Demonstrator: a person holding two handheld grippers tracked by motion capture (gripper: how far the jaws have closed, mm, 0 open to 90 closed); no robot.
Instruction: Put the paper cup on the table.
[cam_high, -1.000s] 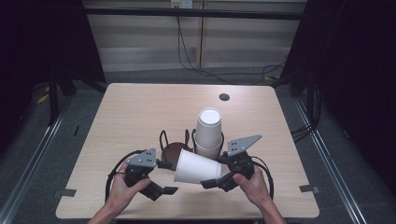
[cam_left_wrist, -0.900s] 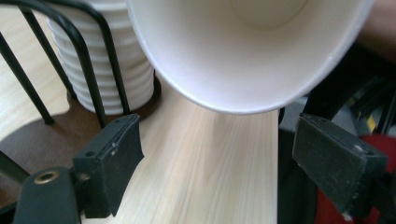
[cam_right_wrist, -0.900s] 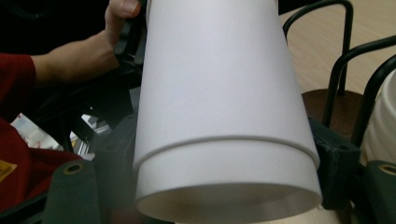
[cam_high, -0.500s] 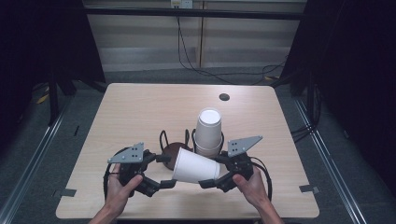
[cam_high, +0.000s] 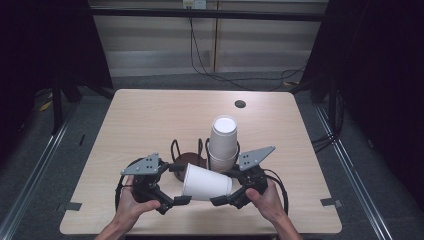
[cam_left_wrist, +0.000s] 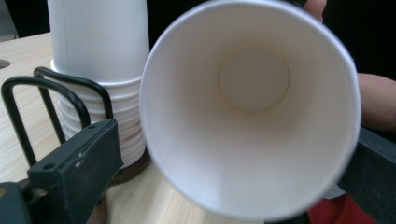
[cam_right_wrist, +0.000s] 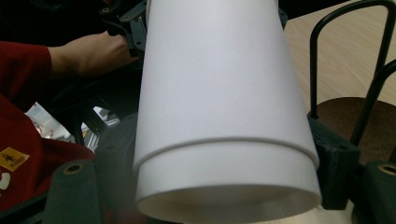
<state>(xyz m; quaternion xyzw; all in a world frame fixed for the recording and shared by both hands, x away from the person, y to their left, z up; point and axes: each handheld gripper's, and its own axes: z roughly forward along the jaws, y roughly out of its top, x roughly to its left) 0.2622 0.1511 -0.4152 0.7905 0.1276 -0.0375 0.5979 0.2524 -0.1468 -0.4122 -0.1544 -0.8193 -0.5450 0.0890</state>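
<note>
We should keep the right tongs (cam_high: 227, 198) clamped steady near the base of the white paper cup (cam_high: 206, 182) and draw it level away from the left tongs (cam_high: 176, 184), whose jaws have just been opening and now stand apart around its rim without pressing. The cup lies sideways just above the pale wooden tabletop (cam_high: 150, 120), in front of the black wire cup holder (cam_high: 186, 150) with its stack of white paper cups (cam_high: 223, 140). Its long axis runs left to right, mouth towards the left tongs.
</note>
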